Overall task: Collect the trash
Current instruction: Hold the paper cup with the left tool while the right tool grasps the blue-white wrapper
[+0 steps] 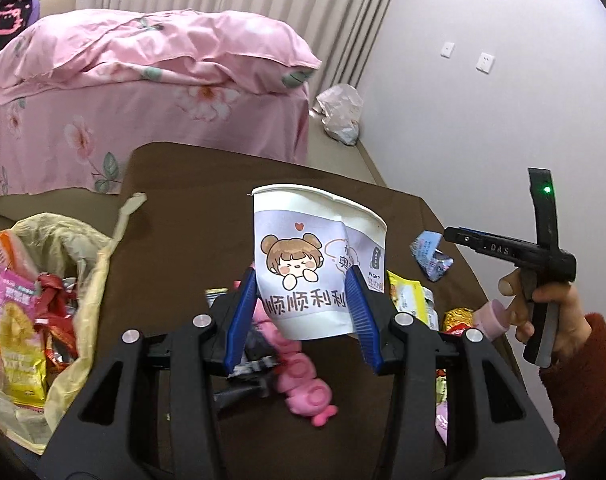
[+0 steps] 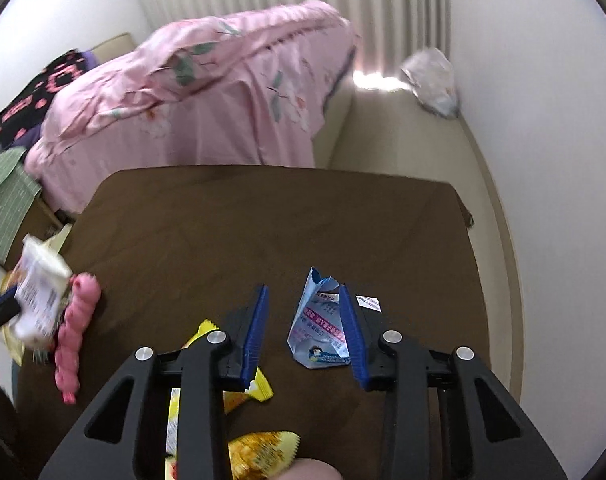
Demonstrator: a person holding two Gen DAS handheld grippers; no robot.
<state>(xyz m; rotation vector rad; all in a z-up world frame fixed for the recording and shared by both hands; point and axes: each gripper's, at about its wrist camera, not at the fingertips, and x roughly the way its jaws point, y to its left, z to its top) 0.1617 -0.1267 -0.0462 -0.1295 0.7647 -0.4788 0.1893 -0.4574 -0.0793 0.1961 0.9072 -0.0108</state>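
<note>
My left gripper (image 1: pixel 303 308) is shut on a white paper cup (image 1: pixel 315 256) with a cartoon girl print, held upright above the brown table (image 1: pixel 191 208). The cup also shows blurred at the left of the right wrist view (image 2: pixel 37 300). A yellowish trash bag (image 1: pixel 83 264) holding wrappers sits at the table's left. My right gripper (image 2: pixel 303 320) is open, its jaws on either side of a crumpled blue wrapper (image 2: pixel 317 324) lying on the table (image 2: pixel 223 220). The right gripper is also seen from the left wrist view (image 1: pixel 503 248), near the blue wrapper (image 1: pixel 429 254).
A pink caterpillar toy (image 1: pixel 299 376) (image 2: pixel 73 332) lies on the table. Yellow and gold wrappers (image 2: pixel 239 384) (image 1: pixel 407 296) lie near the front edge. A bed with pink bedding (image 1: pixel 143 80) stands behind the table. A crumpled bag (image 1: pixel 341 114) lies on the floor by the wall.
</note>
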